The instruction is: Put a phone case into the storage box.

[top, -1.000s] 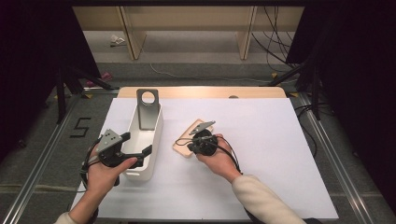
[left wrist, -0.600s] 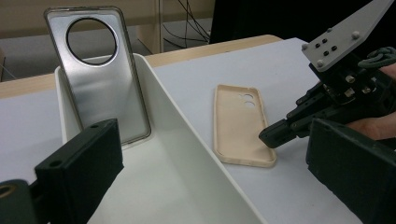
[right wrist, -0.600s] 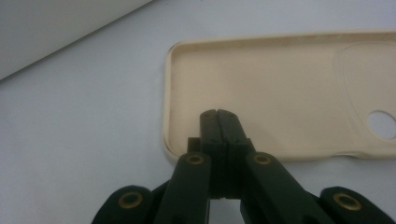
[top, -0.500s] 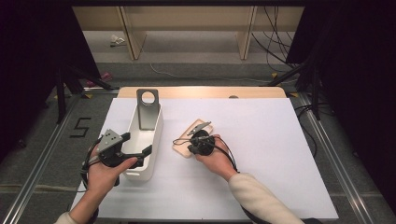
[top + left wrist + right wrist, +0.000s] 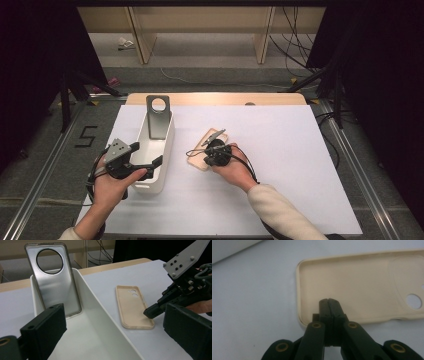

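Right hand-held gripper (image 5: 329, 301): jaws pressed fully together, nothing between them, tips resting over near end of beige phone case (image 5: 362, 287). Case lies flat, hollow side up, on white desk (image 5: 280, 150), just right of white bin (image 5: 167, 145). Left hand-held gripper (image 5: 145, 156): jaws spread wide, straddling bin's near wall, gripping nothing. Grey phone case (image 5: 56, 277) with round cut-out stands upright against bin's far end.

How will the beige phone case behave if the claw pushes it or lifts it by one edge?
The beige phone case is thin and hollow, so probably light and a little bendy. Lying flat on the smooth white table, it would likely slide, not tip or roll.
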The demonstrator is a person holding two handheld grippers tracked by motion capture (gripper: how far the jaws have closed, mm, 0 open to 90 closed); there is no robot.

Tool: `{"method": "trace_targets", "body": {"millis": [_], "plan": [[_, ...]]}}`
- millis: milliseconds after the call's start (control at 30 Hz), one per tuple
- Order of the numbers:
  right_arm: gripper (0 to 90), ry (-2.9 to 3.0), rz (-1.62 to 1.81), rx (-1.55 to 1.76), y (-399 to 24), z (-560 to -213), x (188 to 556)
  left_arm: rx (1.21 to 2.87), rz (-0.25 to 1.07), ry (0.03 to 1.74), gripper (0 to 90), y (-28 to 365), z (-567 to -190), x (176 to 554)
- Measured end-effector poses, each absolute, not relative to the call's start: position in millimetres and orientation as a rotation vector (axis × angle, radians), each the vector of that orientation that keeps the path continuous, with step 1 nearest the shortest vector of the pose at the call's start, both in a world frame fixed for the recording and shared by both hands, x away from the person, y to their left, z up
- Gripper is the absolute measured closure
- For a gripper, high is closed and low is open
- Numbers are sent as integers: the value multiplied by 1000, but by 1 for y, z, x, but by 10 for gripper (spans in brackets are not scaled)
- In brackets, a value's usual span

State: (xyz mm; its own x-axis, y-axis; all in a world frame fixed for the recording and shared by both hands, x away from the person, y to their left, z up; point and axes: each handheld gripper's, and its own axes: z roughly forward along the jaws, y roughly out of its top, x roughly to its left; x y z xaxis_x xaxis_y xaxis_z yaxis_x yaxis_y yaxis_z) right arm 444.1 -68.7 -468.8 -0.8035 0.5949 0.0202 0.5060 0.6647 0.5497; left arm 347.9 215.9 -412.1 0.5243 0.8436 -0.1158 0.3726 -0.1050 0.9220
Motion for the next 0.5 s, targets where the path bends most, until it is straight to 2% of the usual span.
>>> {"method": "trace_targets", "body": {"millis": [500], "plan": [[900, 2759, 709, 904, -93, -463, 445, 1704, 553, 1027, 45, 215, -412, 347]]}}
